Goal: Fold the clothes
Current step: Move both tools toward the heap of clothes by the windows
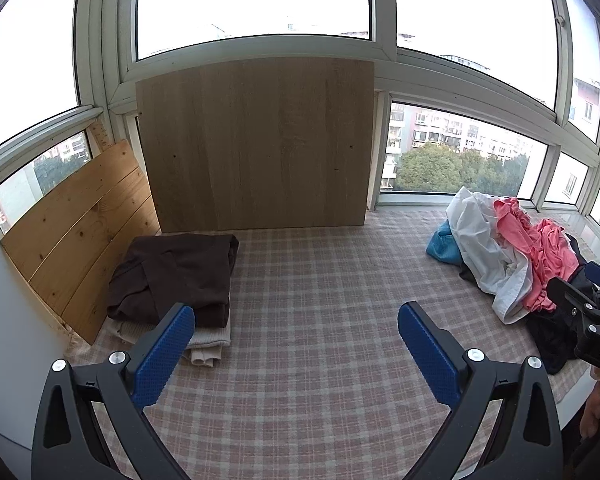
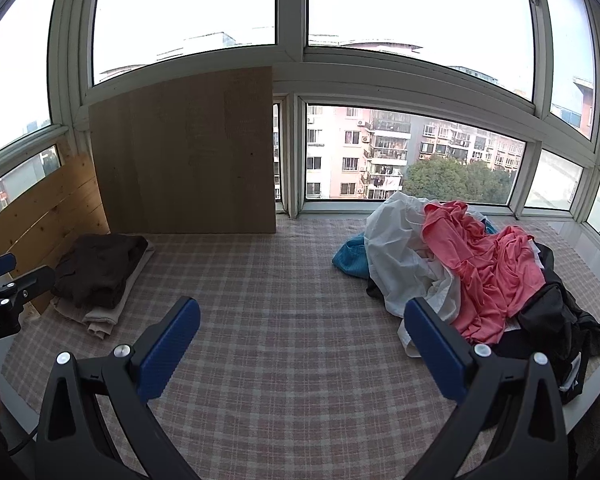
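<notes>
A heap of unfolded clothes lies at the right of the checked cloth: a white garment, a pink garment, a blue piece and black pieces. The same heap shows in the left wrist view. A folded dark brown garment rests on a folded beige one at the left; this stack also shows in the right wrist view. My left gripper hangs open over the cloth, empty. My right gripper is open and empty, its right finger near the heap's edge.
A pink-and-grey checked cloth covers the window bench. A large wooden board and a smaller plank panel lean against the window frames behind. Windows surround the bench on three sides.
</notes>
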`<control>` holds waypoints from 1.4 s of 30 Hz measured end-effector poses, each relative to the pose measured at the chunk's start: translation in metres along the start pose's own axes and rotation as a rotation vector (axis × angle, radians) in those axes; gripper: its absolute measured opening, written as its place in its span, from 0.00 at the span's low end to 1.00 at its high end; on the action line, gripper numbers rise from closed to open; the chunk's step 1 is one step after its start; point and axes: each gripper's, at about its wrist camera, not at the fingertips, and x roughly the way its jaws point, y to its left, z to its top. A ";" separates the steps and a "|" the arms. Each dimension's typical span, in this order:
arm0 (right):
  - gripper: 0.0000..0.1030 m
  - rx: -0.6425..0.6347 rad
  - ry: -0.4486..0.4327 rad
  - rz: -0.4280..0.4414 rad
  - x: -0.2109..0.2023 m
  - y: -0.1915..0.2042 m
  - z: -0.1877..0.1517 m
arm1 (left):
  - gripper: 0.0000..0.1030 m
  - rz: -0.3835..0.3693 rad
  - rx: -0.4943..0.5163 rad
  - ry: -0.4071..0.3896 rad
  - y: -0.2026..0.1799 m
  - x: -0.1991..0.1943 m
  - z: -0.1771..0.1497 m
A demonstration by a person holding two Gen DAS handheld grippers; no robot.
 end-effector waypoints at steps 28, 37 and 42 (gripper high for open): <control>1.00 0.088 0.022 -0.116 -0.001 -0.009 -0.009 | 0.99 -0.070 0.065 0.016 -0.007 0.019 -0.006; 1.00 0.136 0.044 -0.195 -0.003 -0.031 -0.018 | 0.99 -0.119 0.110 0.025 -0.027 0.029 -0.002; 1.00 0.167 0.057 -0.244 -0.006 -0.045 -0.024 | 0.99 -0.146 0.135 0.031 -0.040 0.033 0.000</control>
